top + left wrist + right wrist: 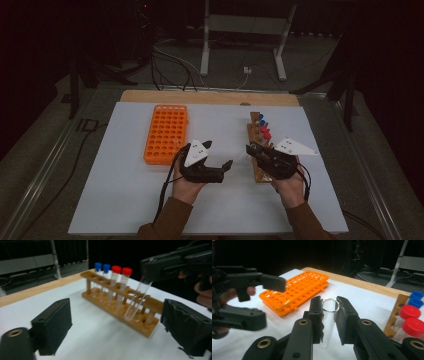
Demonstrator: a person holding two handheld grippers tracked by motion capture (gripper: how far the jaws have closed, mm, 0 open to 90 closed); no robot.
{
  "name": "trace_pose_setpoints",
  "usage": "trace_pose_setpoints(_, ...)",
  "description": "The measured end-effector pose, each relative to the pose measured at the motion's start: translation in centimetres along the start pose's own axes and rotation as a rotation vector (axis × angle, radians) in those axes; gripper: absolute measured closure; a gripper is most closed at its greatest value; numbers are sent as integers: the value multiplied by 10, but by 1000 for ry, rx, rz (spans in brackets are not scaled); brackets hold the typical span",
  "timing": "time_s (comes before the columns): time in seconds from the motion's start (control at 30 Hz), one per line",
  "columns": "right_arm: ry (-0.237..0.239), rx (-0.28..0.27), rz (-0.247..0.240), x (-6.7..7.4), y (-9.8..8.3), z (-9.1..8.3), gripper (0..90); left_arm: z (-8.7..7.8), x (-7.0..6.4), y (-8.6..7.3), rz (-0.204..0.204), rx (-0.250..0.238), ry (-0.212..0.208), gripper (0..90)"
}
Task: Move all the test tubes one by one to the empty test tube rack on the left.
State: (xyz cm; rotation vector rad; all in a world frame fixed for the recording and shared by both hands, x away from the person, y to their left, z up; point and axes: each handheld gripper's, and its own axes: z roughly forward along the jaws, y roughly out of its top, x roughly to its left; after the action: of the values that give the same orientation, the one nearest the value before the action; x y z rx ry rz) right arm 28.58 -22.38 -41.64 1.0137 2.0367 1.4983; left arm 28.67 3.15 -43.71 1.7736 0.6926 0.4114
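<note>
An orange plastic tube rack point(166, 133) with many empty round holes lies left of centre, and a long wooden test-tube rack point(120, 307) stands to the right, carrying two blue-capped tubes point(102, 280) and two red-capped tubes point(121, 283) at its far end. The near holes of that wooden rack are bare. Both racks rest on a white sheet over a light wooden surface point(210, 97). Behind it are a grey floor with cables, metal frame legs and a dark room.

The uncapped clear plastic test tube point(328, 322) has an open rim and a rounded bottom. The right gripper point(329, 315) pinches it between its jaws, just above the near end of the wooden rack. The left gripper point(115, 325) has its jaws spread with nothing between them, facing the tube between the two racks.
</note>
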Motion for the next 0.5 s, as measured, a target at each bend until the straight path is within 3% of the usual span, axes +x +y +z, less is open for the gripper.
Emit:
trace_pose_setpoints(0.2,34,8,1,5,0,2,762,17,-11,-1,40,40,-37,184)
trace_pose_setpoints(0.3,48,14,-4,8,0,3,762,22,-15,0,52,53,-43,289)
trace_pose_setpoints(0.5,71,29,-20,13,-1,6,761,31,-16,0,67,74,-99,589)
